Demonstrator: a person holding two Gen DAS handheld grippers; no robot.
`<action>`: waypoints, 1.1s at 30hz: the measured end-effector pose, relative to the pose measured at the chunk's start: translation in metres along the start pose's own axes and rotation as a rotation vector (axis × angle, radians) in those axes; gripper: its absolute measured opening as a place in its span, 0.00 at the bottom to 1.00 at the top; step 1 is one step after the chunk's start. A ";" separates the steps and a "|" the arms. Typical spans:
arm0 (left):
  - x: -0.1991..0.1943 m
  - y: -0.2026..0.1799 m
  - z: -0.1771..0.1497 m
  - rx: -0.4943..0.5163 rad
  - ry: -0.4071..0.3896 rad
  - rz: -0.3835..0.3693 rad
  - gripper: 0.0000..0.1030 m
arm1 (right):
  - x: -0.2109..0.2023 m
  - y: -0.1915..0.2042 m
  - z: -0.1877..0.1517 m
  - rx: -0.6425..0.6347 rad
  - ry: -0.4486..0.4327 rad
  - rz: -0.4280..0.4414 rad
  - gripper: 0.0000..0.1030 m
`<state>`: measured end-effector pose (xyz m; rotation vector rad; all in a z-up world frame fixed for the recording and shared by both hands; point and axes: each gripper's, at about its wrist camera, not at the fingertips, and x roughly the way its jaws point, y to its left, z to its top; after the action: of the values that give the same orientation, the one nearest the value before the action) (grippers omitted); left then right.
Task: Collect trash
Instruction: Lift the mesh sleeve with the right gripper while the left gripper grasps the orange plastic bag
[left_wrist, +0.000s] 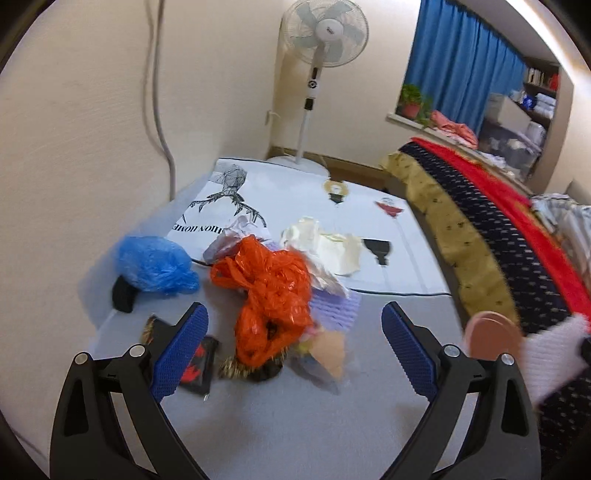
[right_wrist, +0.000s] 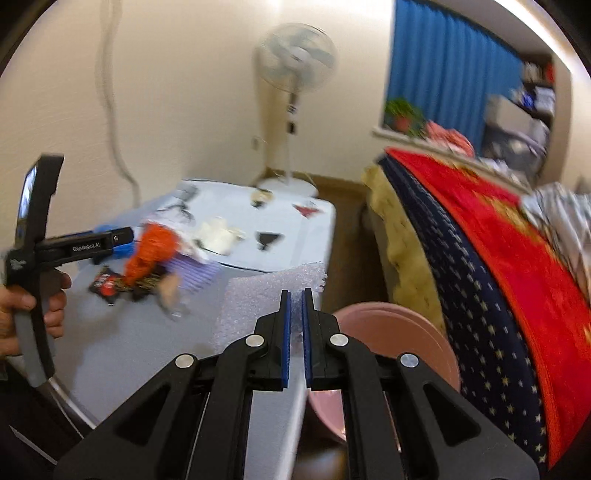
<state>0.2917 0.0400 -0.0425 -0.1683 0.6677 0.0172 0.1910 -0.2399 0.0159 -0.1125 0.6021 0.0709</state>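
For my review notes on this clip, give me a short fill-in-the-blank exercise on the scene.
1. The right tongs are shut on a sheet of white ____.
2. The left tongs stand ____, nothing between their pads.
3. The crumpled bag nearest the left tongs is ____.
4. Below the right tongs sits a ____ bin.

Missing words: foam; open; orange; pink

- A home bedroom.
- A white pedestal fan stands by a cream wall.
- Blue curtains hang over a windowsill holding a potted plant.
- Patterned blankets are piled on the right.
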 end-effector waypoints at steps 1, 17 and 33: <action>0.006 -0.001 -0.001 0.004 -0.015 0.012 0.89 | 0.000 -0.009 -0.002 0.001 -0.001 -0.018 0.06; 0.079 0.011 -0.014 0.057 -0.005 0.094 0.50 | 0.014 -0.030 -0.018 -0.007 0.047 -0.026 0.06; -0.059 -0.007 0.045 0.065 -0.182 -0.031 0.47 | -0.010 -0.037 -0.005 0.035 -0.031 0.011 0.06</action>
<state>0.2736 0.0422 0.0297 -0.1129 0.4831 -0.0190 0.1836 -0.2773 0.0210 -0.0745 0.5725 0.0723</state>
